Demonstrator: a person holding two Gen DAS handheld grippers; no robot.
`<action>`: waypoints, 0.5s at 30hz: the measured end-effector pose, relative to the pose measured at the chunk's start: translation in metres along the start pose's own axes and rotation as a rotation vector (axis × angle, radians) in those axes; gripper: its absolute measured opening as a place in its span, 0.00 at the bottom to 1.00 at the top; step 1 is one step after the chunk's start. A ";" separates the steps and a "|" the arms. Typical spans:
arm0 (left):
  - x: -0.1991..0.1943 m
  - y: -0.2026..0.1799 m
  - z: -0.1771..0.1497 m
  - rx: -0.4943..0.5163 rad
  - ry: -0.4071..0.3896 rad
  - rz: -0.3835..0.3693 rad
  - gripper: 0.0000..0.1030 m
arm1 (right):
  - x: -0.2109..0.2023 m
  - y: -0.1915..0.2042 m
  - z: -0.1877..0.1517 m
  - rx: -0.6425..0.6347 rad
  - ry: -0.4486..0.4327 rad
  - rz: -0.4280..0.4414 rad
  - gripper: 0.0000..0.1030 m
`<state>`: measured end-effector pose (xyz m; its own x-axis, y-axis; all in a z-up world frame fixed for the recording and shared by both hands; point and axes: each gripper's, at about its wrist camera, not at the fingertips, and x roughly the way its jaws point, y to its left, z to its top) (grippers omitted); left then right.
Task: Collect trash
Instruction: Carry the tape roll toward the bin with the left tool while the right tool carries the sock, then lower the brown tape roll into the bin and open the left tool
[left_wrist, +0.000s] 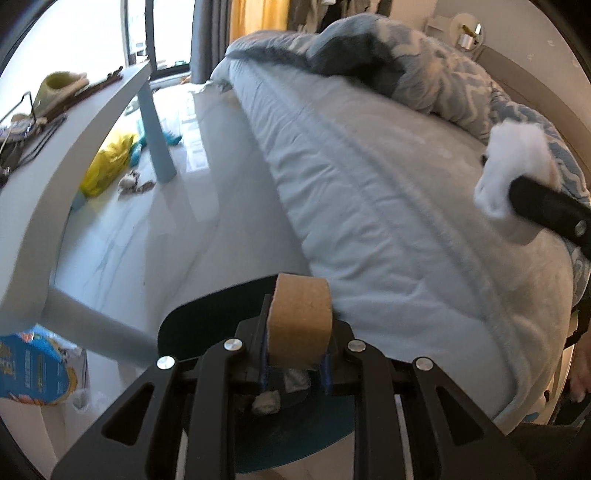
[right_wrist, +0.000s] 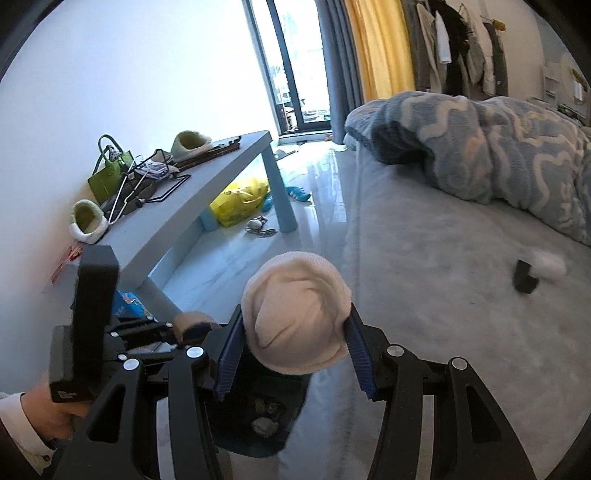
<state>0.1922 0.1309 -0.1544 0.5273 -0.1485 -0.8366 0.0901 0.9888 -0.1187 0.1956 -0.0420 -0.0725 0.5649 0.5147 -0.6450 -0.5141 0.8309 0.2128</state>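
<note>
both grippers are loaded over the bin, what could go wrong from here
1. The left hand-held gripper pinches the cardboard tube only near its lower edge; it could tip out and miss the dark bin beside the bed.
2. The crumpled tissue wad in the right hand-held gripper bulges well above the pads, so it may snag on them instead of dropping.
3. The two grippers sit close together and could bump.

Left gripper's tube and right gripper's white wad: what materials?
Tube: looks like cardboard, matte brown, with a raw fibrous cut edge, pinched in the left gripper.
Wad: probably soft tissue or thin cloth, off-white and matte, with crumpled folds and fine ribbing; too blurred to settle. The right gripper clamps it.
</note>
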 end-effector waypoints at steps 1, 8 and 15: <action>0.002 0.004 -0.003 -0.004 0.011 0.004 0.22 | 0.003 0.003 0.001 -0.001 0.002 0.005 0.52; 0.024 0.030 -0.027 -0.049 0.104 0.014 0.22 | 0.023 0.031 0.000 -0.033 0.026 0.030 0.52; 0.046 0.055 -0.050 -0.099 0.205 0.030 0.22 | 0.044 0.055 -0.005 -0.074 0.069 0.040 0.52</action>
<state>0.1793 0.1789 -0.2262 0.3450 -0.1229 -0.9305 -0.0120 0.9907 -0.1353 0.1890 0.0257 -0.0930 0.4984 0.5295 -0.6864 -0.5833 0.7906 0.1863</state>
